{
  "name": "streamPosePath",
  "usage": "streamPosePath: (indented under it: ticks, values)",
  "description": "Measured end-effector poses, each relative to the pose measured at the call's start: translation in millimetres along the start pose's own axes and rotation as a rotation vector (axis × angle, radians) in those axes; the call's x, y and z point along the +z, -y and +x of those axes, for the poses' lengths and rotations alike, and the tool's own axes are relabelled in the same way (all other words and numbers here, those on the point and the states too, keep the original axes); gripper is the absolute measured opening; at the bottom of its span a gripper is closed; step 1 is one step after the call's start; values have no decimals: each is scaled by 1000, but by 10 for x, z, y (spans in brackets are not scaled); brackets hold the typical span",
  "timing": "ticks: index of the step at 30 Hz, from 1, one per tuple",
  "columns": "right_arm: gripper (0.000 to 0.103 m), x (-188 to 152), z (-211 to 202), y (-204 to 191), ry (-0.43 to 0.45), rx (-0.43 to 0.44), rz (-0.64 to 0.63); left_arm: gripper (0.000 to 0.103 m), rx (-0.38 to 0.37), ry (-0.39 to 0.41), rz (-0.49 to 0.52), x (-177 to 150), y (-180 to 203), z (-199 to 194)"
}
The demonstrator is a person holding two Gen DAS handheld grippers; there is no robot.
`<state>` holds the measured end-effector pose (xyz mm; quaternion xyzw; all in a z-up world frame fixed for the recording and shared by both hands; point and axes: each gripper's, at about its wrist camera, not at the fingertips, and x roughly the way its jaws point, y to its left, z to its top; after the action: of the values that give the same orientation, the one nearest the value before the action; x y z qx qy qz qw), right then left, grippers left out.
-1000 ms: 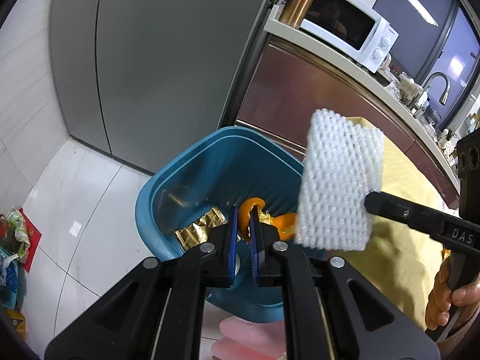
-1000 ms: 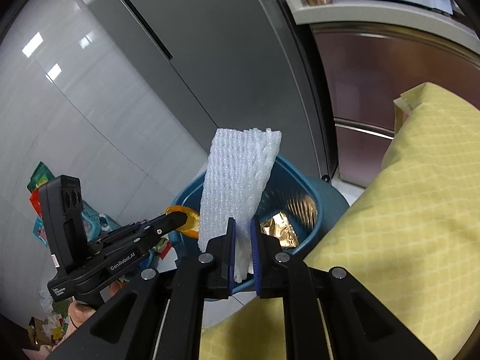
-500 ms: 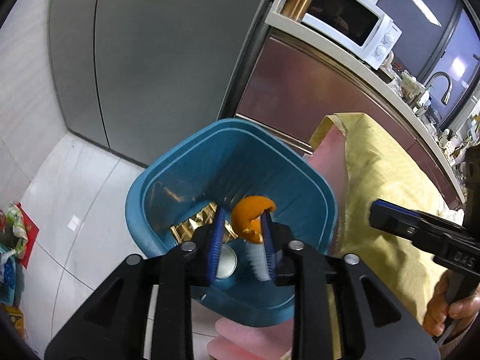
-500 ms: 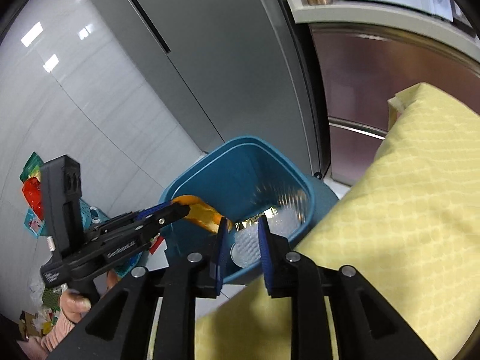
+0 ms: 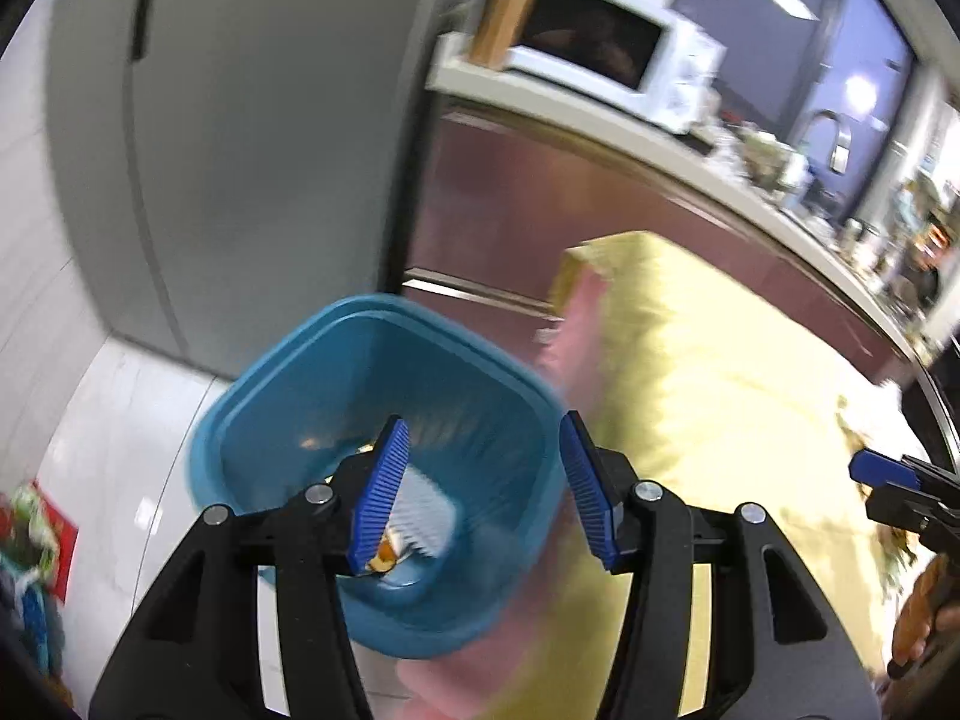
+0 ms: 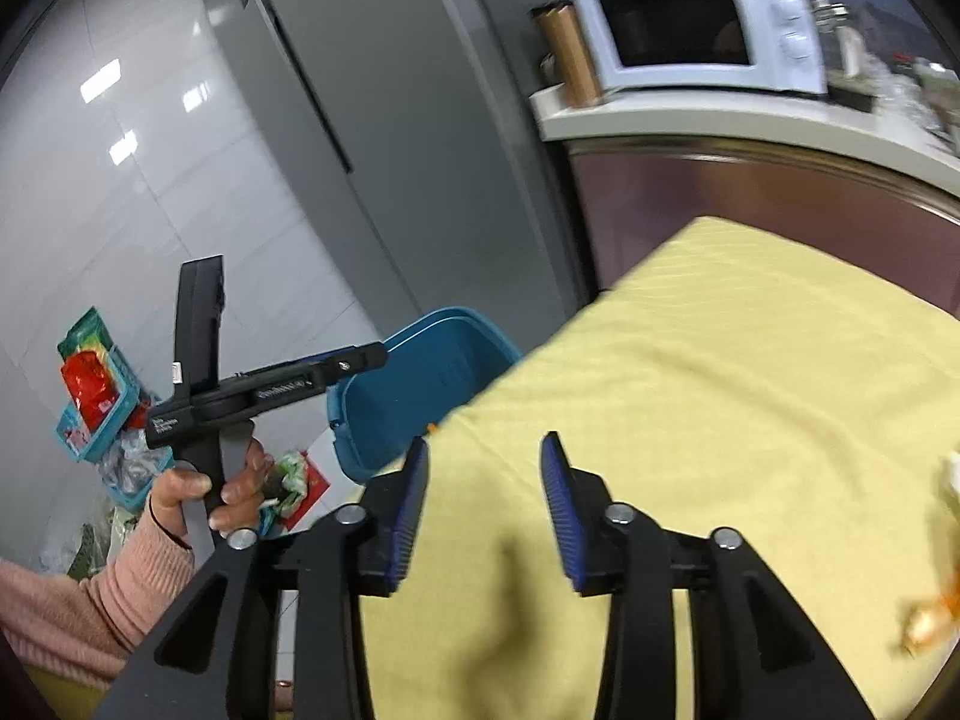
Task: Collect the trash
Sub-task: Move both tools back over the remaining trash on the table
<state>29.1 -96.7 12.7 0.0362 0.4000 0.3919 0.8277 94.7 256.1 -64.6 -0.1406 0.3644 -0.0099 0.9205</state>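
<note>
Blue plastic forms the trash bin [image 5: 384, 396], which stands on the pale tiled floor [image 5: 120, 420] just left of the yellow-covered desk [image 6: 720, 390]. The left gripper [image 5: 480, 480] hangs over the bin's mouth with its fingers [image 5: 381, 492] released wide and nothing between them. Down in the bin, beneath the left finger, lie a white ribbed foam piece [image 5: 423, 516], a scrap of orange peel [image 5: 384, 555] at its near-left edge, and a glint of gold foil [image 5: 360, 449] farther back; motion blur hides which way any of them points. The bin opens upward and leans slightly toward the camera. The right gripper [image 6: 483, 504] hovers above the yellow cloth, fingers [image 6: 564, 504] likewise spread apart and empty. At the far right edge of the desk sit blurred bits of rubbish, an orange-brown scrap [image 6: 927, 624] and something pale [image 6: 951, 480], well apart from those fingers. A grey refrigerator [image 5: 240, 120] stands behind the bin, and to its right a counter [image 6: 720, 120] carries a white microwave [image 6: 696, 30] and a brown cylinder [image 6: 567, 57]. Bags and a teal basket [image 6: 90, 414] clutter the floor at left.
</note>
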Motion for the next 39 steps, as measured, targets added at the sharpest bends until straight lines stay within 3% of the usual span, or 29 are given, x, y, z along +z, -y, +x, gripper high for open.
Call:
streamPosePath:
  ticks: [8,16,20,23,28,39]
  values:
    - [54,-382,-783,583,133,-172,137,57,-264,3,233,-132,1164,-114]
    - [55,-817,-1585,1161,239,-350,301,58,-590,-160,413,-568,2464,36]
    - [56,-988,-1893,1419,292,-413,378,59,-670,-209,521,-860,3060,95]
    - [56,-1050,-1993,1559,318,-421,408,60,-692,-251,577,-1025,3379,145]
    - [56,-1101,-2040,1675,353,-374,399,60,-702,-311,552,-1103,3591,251]
    - [56,-1072,-1843,1986,343,-203,385,60,-560,-332,422,-938,3491,374]
